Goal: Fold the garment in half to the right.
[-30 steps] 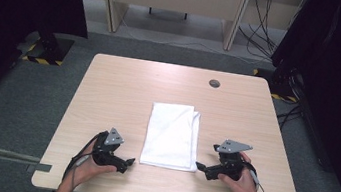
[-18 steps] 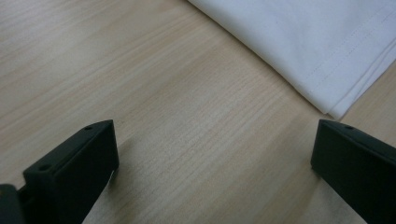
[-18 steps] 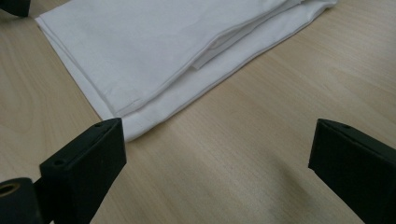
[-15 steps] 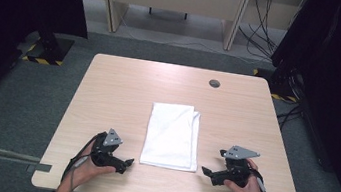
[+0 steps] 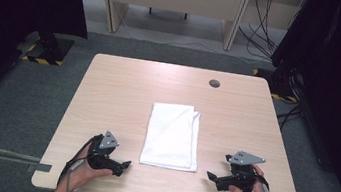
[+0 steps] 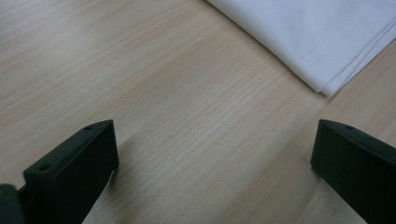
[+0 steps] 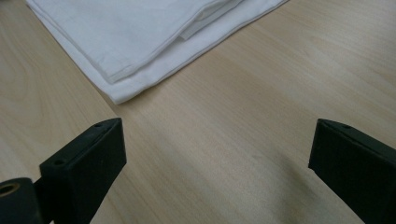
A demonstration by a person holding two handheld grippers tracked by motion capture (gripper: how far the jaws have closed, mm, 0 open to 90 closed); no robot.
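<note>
A folded white cloth (image 5: 173,136) lies flat in the middle of the wooden table (image 5: 123,94), long side running away from me. My left gripper (image 5: 123,164) rests near the front edge, just left of the cloth's near left corner, jaws wide open with bare wood between them. In the left gripper view that cloth (image 6: 322,32) corner lies ahead at the upper right. My right gripper (image 5: 211,176) sits to the right of the cloth's near right corner, open and empty. The right gripper view shows the layered cloth (image 7: 140,32) edges ahead at the upper left.
A round cable hole (image 5: 214,83) sits near the table's far right. Beyond the table stand desk legs and trailing cables (image 5: 265,18) on grey carpet. Black curtains hang on both sides. Bare wood surrounds the cloth.
My right gripper has drawn back toward the front edge and slightly right, away from the cloth's near right corner. The left gripper and the cloth have stayed put.
</note>
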